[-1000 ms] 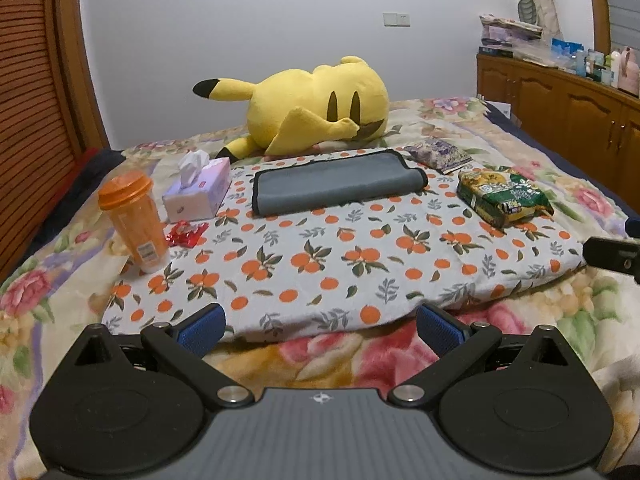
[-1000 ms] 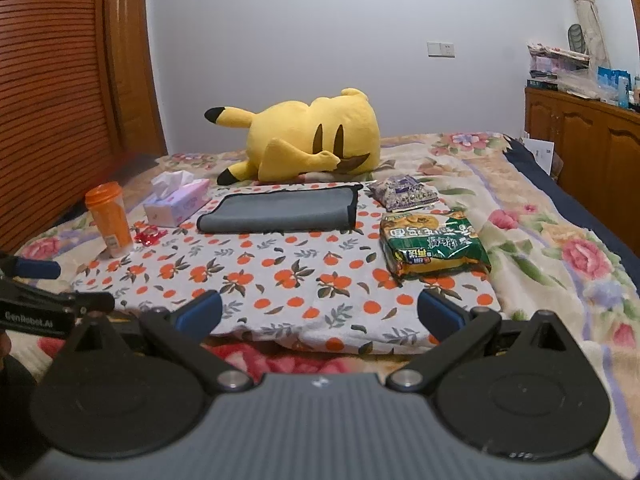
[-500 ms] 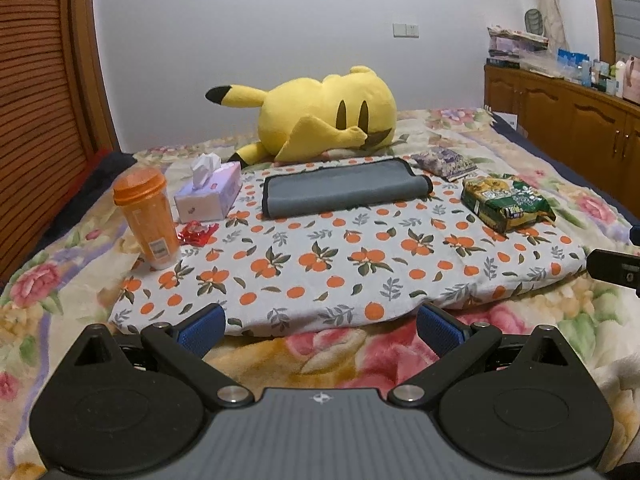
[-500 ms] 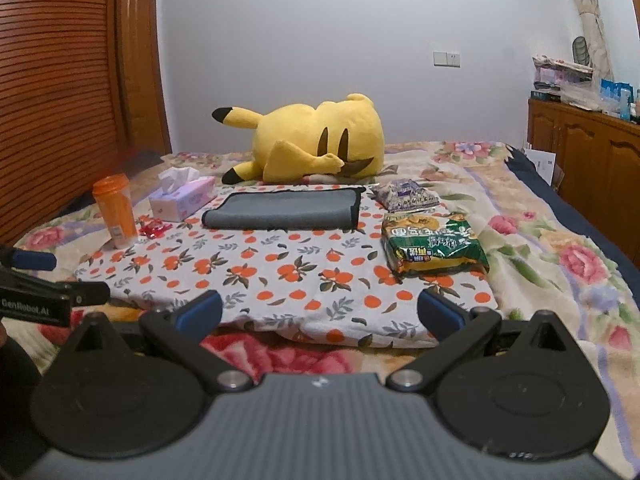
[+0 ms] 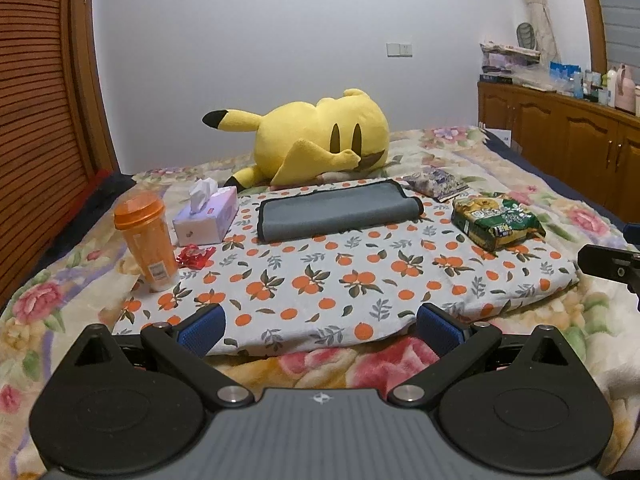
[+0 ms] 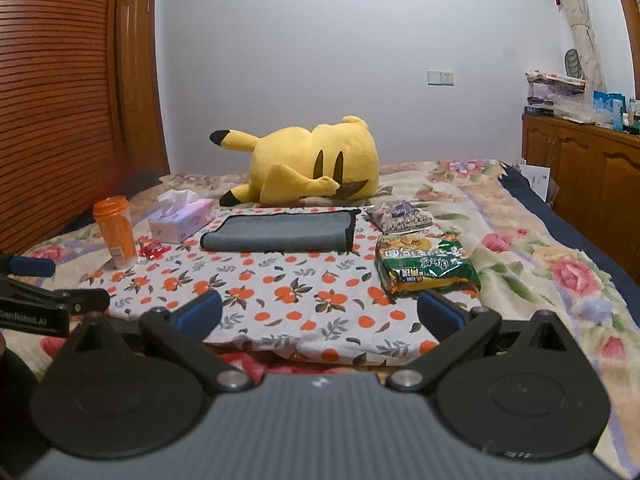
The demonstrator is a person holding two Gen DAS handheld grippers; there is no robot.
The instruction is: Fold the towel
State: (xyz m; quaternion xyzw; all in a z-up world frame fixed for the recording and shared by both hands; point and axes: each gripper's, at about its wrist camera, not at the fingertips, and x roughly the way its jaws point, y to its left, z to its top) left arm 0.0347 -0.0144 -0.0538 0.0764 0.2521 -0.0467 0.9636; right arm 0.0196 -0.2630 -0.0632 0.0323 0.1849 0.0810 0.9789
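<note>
A grey towel (image 5: pixel 336 210) with black edging lies folded at the far side of an orange-print cloth (image 5: pixel 340 276) on the bed; it also shows in the right wrist view (image 6: pixel 280 232). My left gripper (image 5: pixel 322 330) is open and empty, hovering at the near edge of the cloth, far from the towel. My right gripper (image 6: pixel 320 314) is open and empty, also at the near edge. Each gripper's tip shows at the side of the other's view.
A yellow plush toy (image 5: pixel 316 140) lies behind the towel. An orange bottle (image 5: pixel 146 236), a tissue box (image 5: pixel 208 216) and a red wrapper (image 5: pixel 196 256) stand left. A green snack bag (image 5: pixel 496 222) and a purple packet (image 5: pixel 436 182) lie right. Wooden cabinets (image 5: pixel 580 148) line the right wall.
Both grippers have drawn back and tilted upward, so the bed scene sits lower and farther in both views. Both stay open. The towel has not moved.
</note>
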